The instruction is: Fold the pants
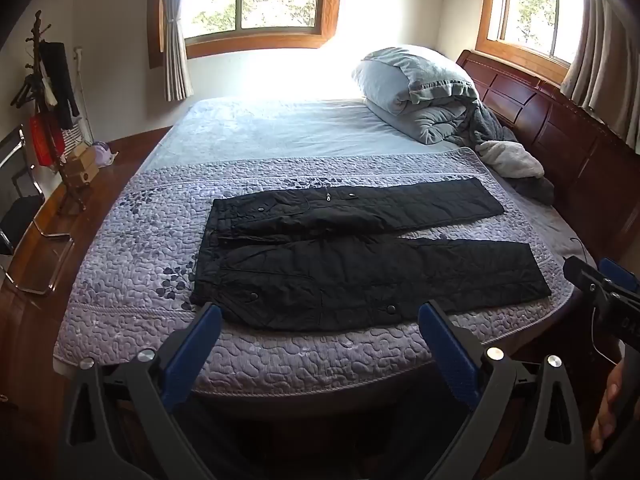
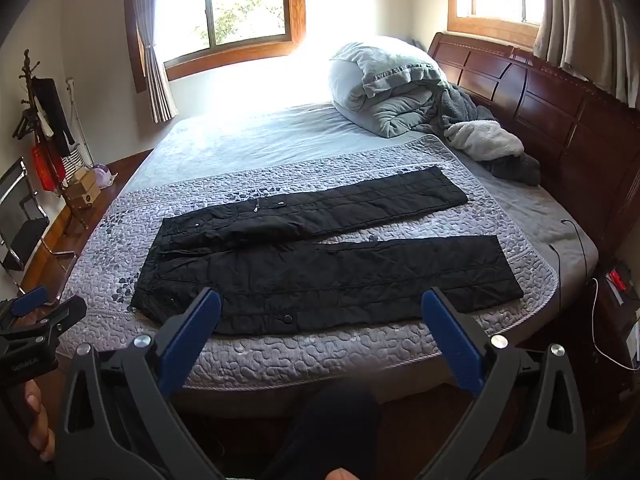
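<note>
Black quilted pants (image 1: pixel 352 252) (image 2: pixel 320 264) lie spread flat on the bed, waist to the left, both legs running right and slightly apart. My left gripper (image 1: pixel 320 312) hangs wide open above the bed's near edge, nothing between its blue pads, just short of the pants' near hem. My right gripper (image 2: pixel 322 298) is likewise wide open and empty, in front of the near leg. Each gripper shows at the other view's edge: the right one (image 1: pixel 600 280) at far right, the left one (image 2: pixel 36 312) at far left.
The pants rest on a purple quilted bedspread (image 1: pixel 140 240) (image 2: pixel 280 352). A rolled grey duvet (image 1: pixel 416 88) and fleece blanket (image 1: pixel 508 160) sit by the wooden headboard (image 2: pixel 560 120). A coat stand (image 1: pixel 52 92) and chair stand left; cables and a nightstand (image 2: pixel 616 292) right.
</note>
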The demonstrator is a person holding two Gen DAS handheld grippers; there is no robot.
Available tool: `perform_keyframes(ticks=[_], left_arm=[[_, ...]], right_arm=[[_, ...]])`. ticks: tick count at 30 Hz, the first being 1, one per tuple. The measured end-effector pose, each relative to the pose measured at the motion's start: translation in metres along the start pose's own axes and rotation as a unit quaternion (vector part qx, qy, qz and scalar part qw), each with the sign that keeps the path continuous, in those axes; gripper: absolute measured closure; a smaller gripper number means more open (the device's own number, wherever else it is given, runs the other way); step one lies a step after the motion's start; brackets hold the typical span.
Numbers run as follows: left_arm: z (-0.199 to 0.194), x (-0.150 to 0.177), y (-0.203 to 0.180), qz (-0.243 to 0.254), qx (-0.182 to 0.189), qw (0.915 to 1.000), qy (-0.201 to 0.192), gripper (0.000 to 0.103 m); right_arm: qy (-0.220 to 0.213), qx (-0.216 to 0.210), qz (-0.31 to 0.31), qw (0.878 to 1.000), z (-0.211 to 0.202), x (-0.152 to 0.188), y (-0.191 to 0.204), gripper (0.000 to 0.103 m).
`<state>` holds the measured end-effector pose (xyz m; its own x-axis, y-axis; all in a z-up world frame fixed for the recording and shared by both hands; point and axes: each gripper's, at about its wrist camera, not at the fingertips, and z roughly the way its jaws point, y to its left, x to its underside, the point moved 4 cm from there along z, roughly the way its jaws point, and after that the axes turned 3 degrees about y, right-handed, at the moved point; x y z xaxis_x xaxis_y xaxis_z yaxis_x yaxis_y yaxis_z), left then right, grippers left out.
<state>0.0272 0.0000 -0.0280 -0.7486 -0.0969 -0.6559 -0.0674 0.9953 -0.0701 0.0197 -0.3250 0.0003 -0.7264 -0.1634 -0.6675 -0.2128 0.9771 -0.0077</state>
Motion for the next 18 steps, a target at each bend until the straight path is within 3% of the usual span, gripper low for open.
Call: perform_keyframes(ticks=[18], left_arm=[[0.0006,-0.0007,-0.0005,0.0,-0.004,1.0,0.003,0.003]], right_arm=[[0.0,0.0,0.001,1.0,0.0026,0.0015,0.0016,0.002]])
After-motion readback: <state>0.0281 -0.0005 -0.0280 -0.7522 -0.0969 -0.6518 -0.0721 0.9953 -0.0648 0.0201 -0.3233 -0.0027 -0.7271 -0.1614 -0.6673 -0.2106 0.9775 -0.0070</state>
